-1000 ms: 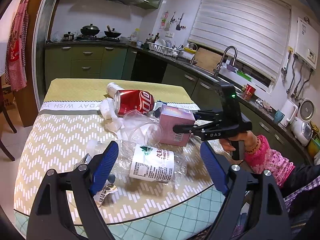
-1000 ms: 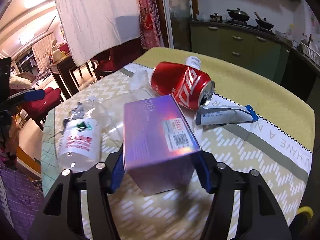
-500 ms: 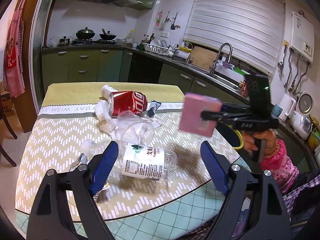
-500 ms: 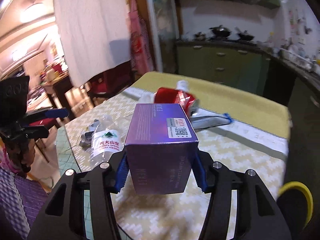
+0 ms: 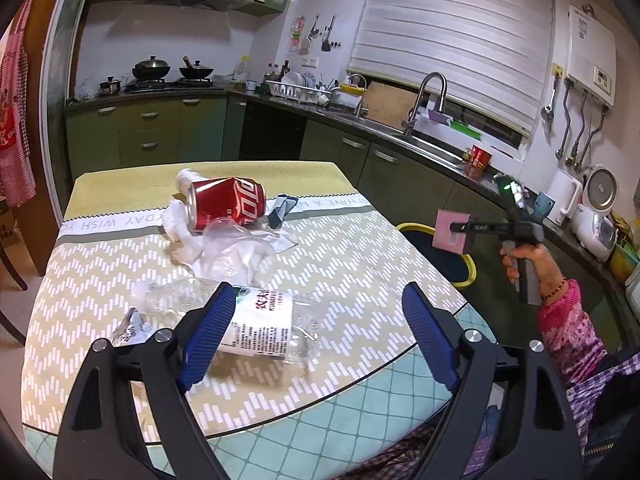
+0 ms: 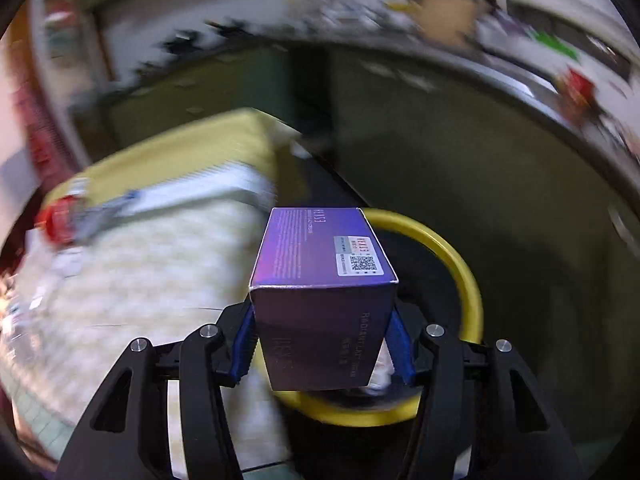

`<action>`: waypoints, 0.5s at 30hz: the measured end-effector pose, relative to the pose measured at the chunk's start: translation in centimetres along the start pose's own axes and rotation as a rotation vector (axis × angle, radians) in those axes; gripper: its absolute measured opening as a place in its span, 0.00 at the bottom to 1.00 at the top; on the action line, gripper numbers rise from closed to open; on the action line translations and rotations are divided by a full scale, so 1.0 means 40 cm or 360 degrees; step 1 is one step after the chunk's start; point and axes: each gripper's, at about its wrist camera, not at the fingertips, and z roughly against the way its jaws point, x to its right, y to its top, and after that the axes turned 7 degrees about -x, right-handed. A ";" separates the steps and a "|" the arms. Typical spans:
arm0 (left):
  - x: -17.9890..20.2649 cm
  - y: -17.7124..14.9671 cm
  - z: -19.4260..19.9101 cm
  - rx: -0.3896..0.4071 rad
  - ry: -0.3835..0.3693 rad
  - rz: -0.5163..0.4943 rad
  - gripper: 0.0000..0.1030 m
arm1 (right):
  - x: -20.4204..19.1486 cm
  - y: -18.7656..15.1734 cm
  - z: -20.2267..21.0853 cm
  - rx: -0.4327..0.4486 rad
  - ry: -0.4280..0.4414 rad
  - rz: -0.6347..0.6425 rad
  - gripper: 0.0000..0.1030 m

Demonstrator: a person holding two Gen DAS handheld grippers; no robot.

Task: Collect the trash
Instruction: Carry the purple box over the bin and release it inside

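right gripper (image 6: 322, 344) pinching purple cardboard box (image 6: 320, 276) | swung off table to yellow-rimmed bin (image 6: 460, 264), 3 o'clock | left gripper (image 5: 316, 332) spread | drop next

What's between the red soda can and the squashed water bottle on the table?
In the left wrist view, a clear plastic cup on crumpled white tissue lies between the red can and the crushed water bottle.
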 end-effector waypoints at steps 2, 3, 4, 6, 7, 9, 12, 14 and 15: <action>0.009 0.004 -0.006 -0.0007 0.0002 -0.0010 0.80 | 0.030 0.003 -0.043 -0.0055 -0.0019 -0.0031 0.53; 0.015 0.006 -0.007 -0.0010 0.0005 -0.0017 0.81 | 0.043 0.005 -0.064 -0.0077 -0.0036 -0.0052 0.53; 0.019 0.008 -0.009 -0.0014 0.0008 -0.0023 0.81 | 0.051 0.005 -0.079 -0.0091 -0.0057 -0.0065 0.53; 0.027 0.012 -0.014 -0.0024 0.0014 -0.0038 0.81 | 0.063 0.000 -0.104 -0.0108 -0.0086 -0.0080 0.53; 0.030 0.014 -0.017 -0.0029 0.0016 -0.0044 0.81 | 0.071 0.003 -0.113 -0.0115 -0.0089 -0.0088 0.53; 0.034 0.016 -0.023 -0.0039 0.0017 -0.0050 0.81 | 0.074 0.009 -0.132 -0.0128 -0.0099 -0.0098 0.53; 0.037 0.017 -0.036 -0.0056 0.0013 -0.0053 0.81 | 0.075 0.012 -0.148 -0.0142 -0.0093 -0.0105 0.54; 0.037 0.017 -0.044 -0.0068 0.0011 -0.0053 0.81 | 0.074 0.018 -0.148 -0.0125 -0.0104 -0.0118 0.59; 0.037 0.016 -0.047 -0.0072 0.0010 -0.0053 0.81 | 0.071 0.020 -0.141 -0.0105 -0.0116 -0.0117 0.62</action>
